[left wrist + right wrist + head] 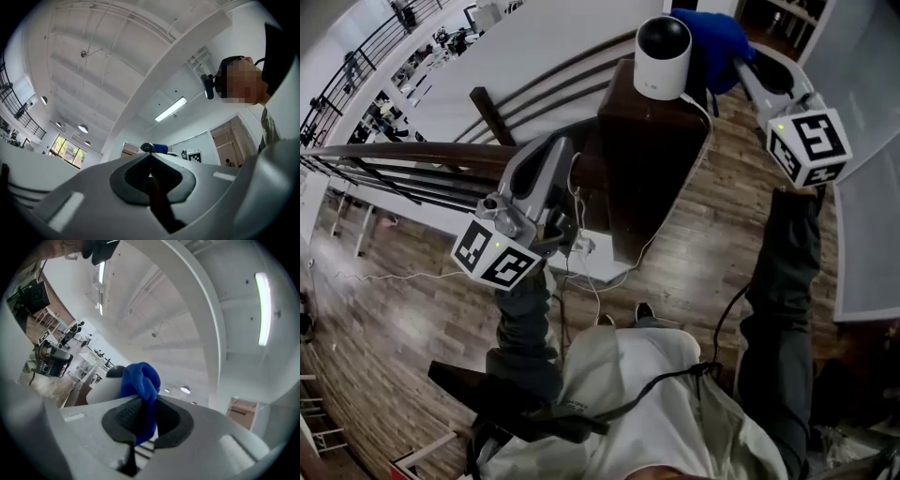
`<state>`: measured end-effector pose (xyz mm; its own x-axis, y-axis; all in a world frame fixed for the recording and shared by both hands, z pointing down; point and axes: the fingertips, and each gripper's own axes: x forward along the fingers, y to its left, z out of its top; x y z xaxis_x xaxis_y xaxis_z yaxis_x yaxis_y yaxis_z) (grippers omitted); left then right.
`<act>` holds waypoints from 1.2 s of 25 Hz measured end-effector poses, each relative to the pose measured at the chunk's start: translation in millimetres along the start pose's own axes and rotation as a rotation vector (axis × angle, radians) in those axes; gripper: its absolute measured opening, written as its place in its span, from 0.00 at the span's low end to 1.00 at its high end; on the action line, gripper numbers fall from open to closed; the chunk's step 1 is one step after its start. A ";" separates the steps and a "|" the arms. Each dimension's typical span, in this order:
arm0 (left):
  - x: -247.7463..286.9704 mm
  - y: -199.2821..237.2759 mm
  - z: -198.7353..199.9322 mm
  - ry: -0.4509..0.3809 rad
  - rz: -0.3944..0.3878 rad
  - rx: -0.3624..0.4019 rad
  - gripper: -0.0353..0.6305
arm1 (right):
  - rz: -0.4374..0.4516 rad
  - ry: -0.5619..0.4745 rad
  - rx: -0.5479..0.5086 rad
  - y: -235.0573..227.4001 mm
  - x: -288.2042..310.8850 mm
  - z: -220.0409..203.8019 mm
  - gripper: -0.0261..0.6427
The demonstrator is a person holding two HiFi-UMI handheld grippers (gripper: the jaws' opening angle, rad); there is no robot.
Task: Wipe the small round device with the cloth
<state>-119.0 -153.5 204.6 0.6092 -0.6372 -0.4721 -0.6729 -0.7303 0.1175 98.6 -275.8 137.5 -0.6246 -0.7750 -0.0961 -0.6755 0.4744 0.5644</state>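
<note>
The small round device [663, 56], a white cylinder with a black domed top, stands on top of a dark wooden post [652, 159]. My right gripper [739, 64] is shut on a blue cloth [712, 39], held just right of the device's top. The right gripper view has the cloth [140, 380] bunched between my right gripper's [145, 416] jaws, overlapping the device [107, 383]; whether they touch I cannot tell. My left gripper [565, 155] is lower left beside the post, shut and holding nothing. From my left gripper [150, 161] the device [147, 147] and cloth [161, 149] look far off.
Curved dark railing bars [412, 159] run left from the post. White cables [581, 253] hang beside it over a wooden floor [694, 272] far below. A grey panel [867, 216] stands at the right. The person's legs and jacket fill the lower frame.
</note>
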 end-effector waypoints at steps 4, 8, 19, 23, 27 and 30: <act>-1.4 4.4 -0.5 -0.011 0.010 -0.008 0.06 | -0.057 -0.051 -0.312 17.5 -10.7 61.5 0.10; 0.1 0.3 -9.6 -0.001 -0.008 -0.021 0.06 | 0.000 0.050 -0.532 70.8 -4.8 50.4 0.10; 4.9 3.2 -18.3 -0.001 0.000 -0.027 0.06 | 0.116 0.040 -0.342 92.3 -40.4 17.3 0.10; 1.7 7.8 -23.9 -0.005 -0.004 -0.033 0.06 | -0.057 0.002 -0.188 46.8 -44.2 11.4 0.10; 4.3 0.8 -18.2 -0.002 -0.018 -0.035 0.06 | -0.228 -0.116 0.050 -13.5 -55.7 12.4 0.10; 0.6 -0.1 -13.9 0.000 -0.003 -0.039 0.06 | -0.241 -0.165 0.279 -27.9 -69.2 -11.4 0.10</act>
<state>-112.7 -157.3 216.4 0.6111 -0.6350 -0.4725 -0.6543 -0.7412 0.1500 165.1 -240.1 137.8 -0.4743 -0.8112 -0.3422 -0.8767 0.3997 0.2677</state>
